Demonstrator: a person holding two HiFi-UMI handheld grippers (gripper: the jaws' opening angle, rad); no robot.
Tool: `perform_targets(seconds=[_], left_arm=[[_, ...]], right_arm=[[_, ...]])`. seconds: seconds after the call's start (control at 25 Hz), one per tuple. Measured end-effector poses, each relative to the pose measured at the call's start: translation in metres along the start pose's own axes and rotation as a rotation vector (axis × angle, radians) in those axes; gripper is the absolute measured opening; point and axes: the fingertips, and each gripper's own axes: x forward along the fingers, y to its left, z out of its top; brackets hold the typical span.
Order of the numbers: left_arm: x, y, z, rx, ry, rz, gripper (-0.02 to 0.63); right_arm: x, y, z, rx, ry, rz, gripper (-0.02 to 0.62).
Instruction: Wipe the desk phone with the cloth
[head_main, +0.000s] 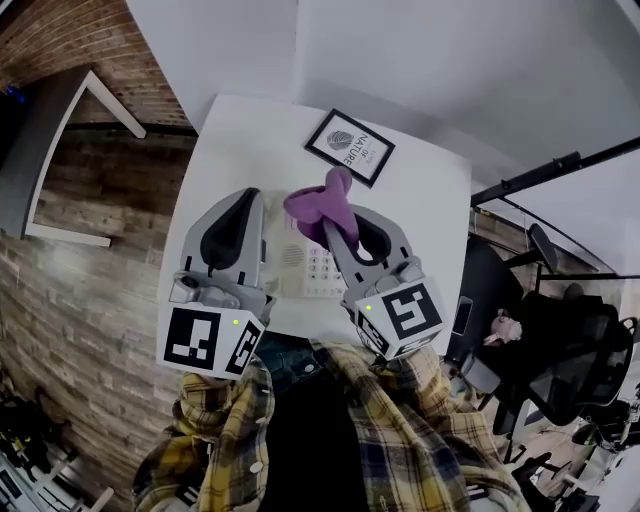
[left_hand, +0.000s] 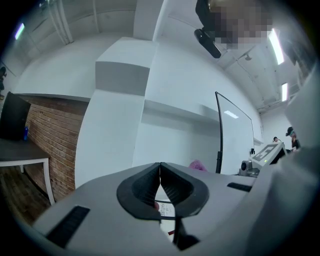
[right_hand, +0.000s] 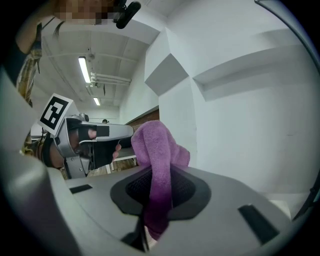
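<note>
A white desk phone (head_main: 305, 262) sits on the white desk (head_main: 430, 210), largely hidden under both grippers; only its keypad shows between them. My right gripper (head_main: 338, 215) is shut on a purple cloth (head_main: 320, 208), which bunches above the jaws; in the right gripper view the purple cloth (right_hand: 159, 165) fills the gap between the dark pads. My left gripper (head_main: 232, 228) hovers over the phone's left side, its jaws closed with nothing between them. The left gripper (left_hand: 160, 187) view shows the pads meeting and points at the wall.
A black-framed picture (head_main: 349, 146) lies on the desk behind the phone. A brick wall (head_main: 70, 280) and a grey shelf (head_main: 60, 150) are to the left. Black office chairs (head_main: 560, 350) stand to the right. A whiteboard stand (left_hand: 219, 130) shows ahead.
</note>
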Motion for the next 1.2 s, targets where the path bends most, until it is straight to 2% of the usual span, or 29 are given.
perform_targets(seconds=[0.56,0.76,1.04,1.2], left_arm=[[0.021,0.020,-0.006,-0.016,0.040,-0.100,0.015],[0.025,0.025,-0.009,-0.014,0.058,-0.133,0.015],[0.025,0.029,-0.017,-0.025,0.078,-0.154,0.015],[0.025,0.035,-0.026,-0.037,0.095,-0.152,0.015]], right_arm=[[0.016,-0.016,-0.015,0.076,0.046,-0.107,0.067],[0.023,-0.013,-0.024,0.089,0.070,-0.115,0.067],[0.035,-0.012,-0.045,0.071,0.139,-0.119,0.067],[0.047,-0.010,-0.066,0.016,0.216,-0.108,0.067]])
